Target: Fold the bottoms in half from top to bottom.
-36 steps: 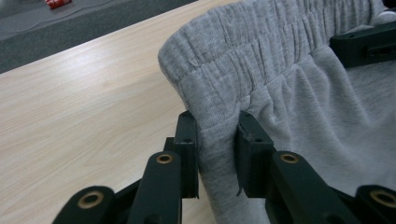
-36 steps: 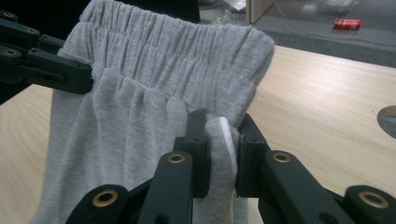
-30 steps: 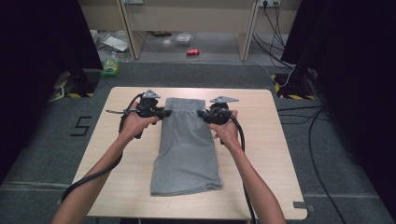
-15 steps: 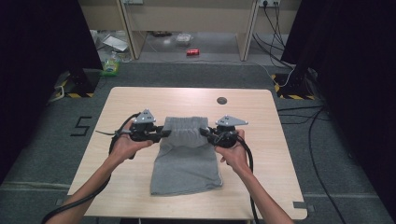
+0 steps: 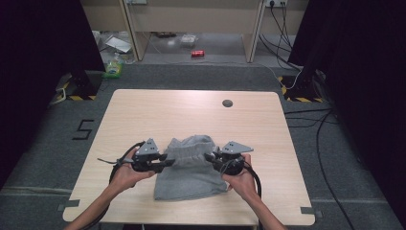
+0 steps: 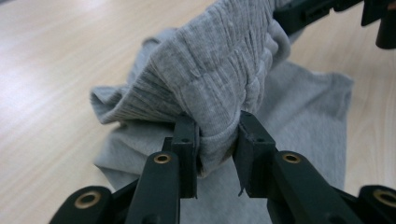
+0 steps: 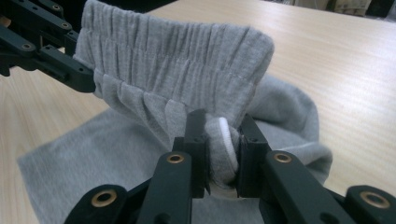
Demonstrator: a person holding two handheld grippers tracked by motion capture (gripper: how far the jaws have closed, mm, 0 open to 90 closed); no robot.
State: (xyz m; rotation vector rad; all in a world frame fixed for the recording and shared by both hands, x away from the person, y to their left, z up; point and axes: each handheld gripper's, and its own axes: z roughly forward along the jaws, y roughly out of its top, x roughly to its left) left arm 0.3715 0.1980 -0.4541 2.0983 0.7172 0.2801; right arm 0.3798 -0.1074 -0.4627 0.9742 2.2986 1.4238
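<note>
A grey garment [image 5: 190, 167] with a ribbed elastic waistband lies on the near half of the wooden table [image 5: 191, 115]. Its far end is lifted and folded back toward the person. My left gripper [image 5: 165, 160] is shut on the left end of the waistband [image 6: 215, 88], whose cloth bunches between its pads [image 6: 187, 144]. At the right end of the waistband [image 7: 182, 74], my right gripper [image 5: 210, 159] is shut on the gathered cloth and a white inner seam [image 7: 224, 140]. In each gripper view the other gripper's black jaws hold the band's far end.
A small dark round disc [image 5: 227, 103] lies on the table's far right part. Cables [image 5: 325, 158] run over the floor to the right. A red can [image 5: 197, 53] and a green bottle [image 5: 114, 69] sit on the floor beyond the table. Bare wood surrounds the garment.
Both grippers have come toward the person and a little down, carrying the waistband end with them. The garment, stretched long before, is now folded over itself and shorter.
</note>
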